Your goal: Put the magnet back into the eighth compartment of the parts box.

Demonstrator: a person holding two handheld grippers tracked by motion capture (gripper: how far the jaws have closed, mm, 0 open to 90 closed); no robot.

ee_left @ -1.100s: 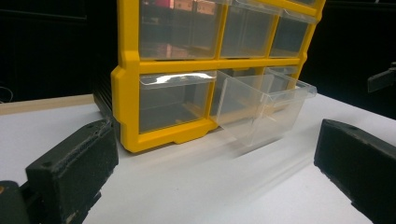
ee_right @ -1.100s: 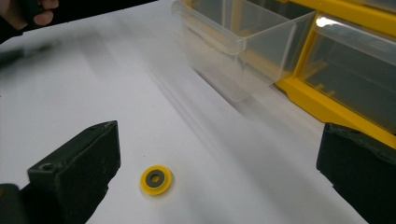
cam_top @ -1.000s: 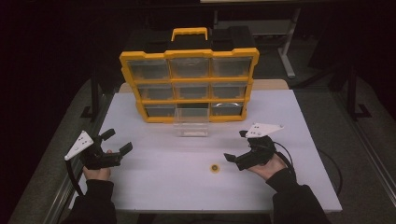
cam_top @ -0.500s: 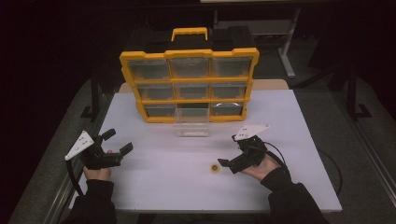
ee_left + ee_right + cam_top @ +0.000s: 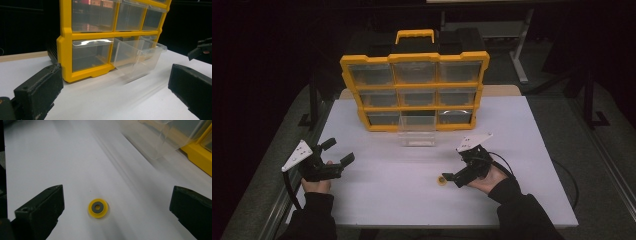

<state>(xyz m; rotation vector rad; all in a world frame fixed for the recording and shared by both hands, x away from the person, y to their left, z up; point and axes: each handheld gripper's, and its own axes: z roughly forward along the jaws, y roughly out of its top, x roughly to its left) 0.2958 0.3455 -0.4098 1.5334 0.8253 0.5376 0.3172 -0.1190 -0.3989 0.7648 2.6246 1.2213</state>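
A small yellow ring (image 5: 441,180) with a grey centre (image 5: 98,208) lies flat on the white table (image 5: 522,150). My right gripper (image 5: 452,178) is open just to the ring's right, low over the table. In the right gripper view the ring lies between and slightly ahead of the wide-apart jaws of that gripper (image 5: 117,216). My left gripper (image 5: 338,152) rests open near the table's left edge, holding nothing; it (image 5: 115,100) faces the yellow drawer organizer (image 5: 65,50). A clear drawer (image 5: 417,135) (image 5: 138,58) sticks out of the organizer's bottom row.
The yellow organizer (image 5: 414,57) with several clear drawers stands at the back middle of the table. The pulled-out drawer (image 5: 160,140) sits beyond the ring. Cables trail from both grippers. My right gripper (image 5: 203,47) shows far right in the left gripper view.
My right gripper has moved left and slightly nearer, closing in on the yellow ring until its jaws straddle it. The left gripper has stayed put.
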